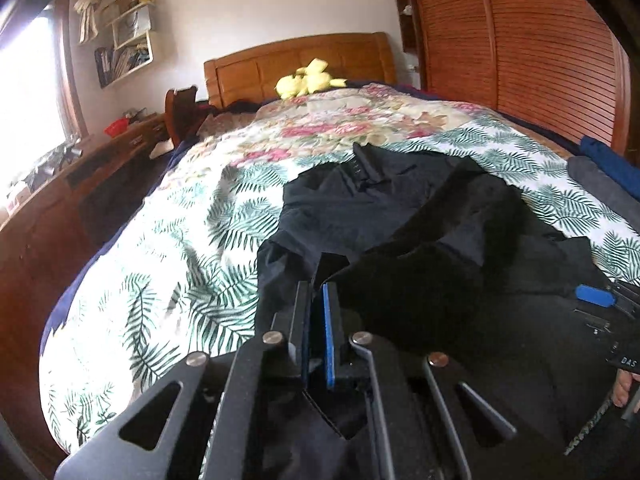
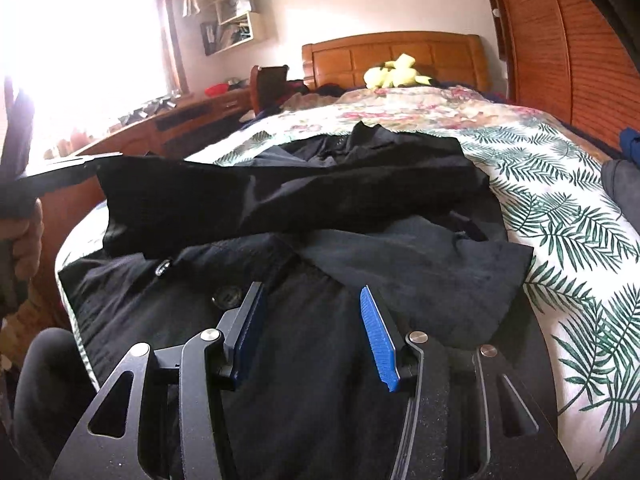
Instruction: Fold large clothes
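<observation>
We count one black garment at frame centre on one leaf-print bedspread, our left gripper clamped on its sleeve, our right gripper jaws apart above it, one yellow plush upper centre.

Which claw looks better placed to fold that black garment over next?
The left claw, probably: it is shut on a lifted flap of the black garment. The right claw is open above the cloth, gripping nothing.

Matt black cloth garment; glossy wood headboard; ribbed blue pads.
</observation>
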{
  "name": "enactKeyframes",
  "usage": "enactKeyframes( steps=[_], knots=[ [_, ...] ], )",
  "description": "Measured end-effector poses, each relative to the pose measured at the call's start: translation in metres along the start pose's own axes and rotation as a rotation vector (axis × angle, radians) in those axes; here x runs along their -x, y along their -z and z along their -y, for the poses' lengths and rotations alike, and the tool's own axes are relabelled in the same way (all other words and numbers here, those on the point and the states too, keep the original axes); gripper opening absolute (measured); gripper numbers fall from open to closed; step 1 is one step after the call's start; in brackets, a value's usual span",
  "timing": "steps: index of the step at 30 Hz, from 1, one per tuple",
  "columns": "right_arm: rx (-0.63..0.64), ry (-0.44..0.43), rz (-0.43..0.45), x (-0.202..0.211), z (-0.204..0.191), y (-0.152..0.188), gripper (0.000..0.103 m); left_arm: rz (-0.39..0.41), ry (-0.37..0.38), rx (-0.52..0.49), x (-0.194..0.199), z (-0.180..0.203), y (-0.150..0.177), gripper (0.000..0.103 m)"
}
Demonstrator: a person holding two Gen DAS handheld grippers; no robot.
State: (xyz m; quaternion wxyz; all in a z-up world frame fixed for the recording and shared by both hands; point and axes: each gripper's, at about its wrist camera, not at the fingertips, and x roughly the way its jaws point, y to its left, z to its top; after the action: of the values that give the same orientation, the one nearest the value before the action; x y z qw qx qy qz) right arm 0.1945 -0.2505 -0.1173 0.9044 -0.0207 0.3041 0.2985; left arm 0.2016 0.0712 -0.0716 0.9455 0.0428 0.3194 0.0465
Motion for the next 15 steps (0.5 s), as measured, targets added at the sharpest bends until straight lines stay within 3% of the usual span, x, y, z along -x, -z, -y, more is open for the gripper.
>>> enactKeyframes(
  steps=[4, 7, 15],
  knots=[
    [0.007, 0.015, -0.02, -0.006, 0.001, 0.002, 0.049, -0.041, 0.016, 0.026, -0.006, -0.007, 0.009, 0.004],
    [0.013, 0.02, -0.027, -0.009, 0.001, 0.003, 0.049, -0.057, 0.071, 0.053, 0.0, -0.012, 0.019, 0.005],
    [0.052, 0.037, -0.065, -0.02, 0.006, 0.005, 0.049, -0.061, 0.105, 0.004, 0.031, -0.012, 0.041, 0.013]
  ],
)
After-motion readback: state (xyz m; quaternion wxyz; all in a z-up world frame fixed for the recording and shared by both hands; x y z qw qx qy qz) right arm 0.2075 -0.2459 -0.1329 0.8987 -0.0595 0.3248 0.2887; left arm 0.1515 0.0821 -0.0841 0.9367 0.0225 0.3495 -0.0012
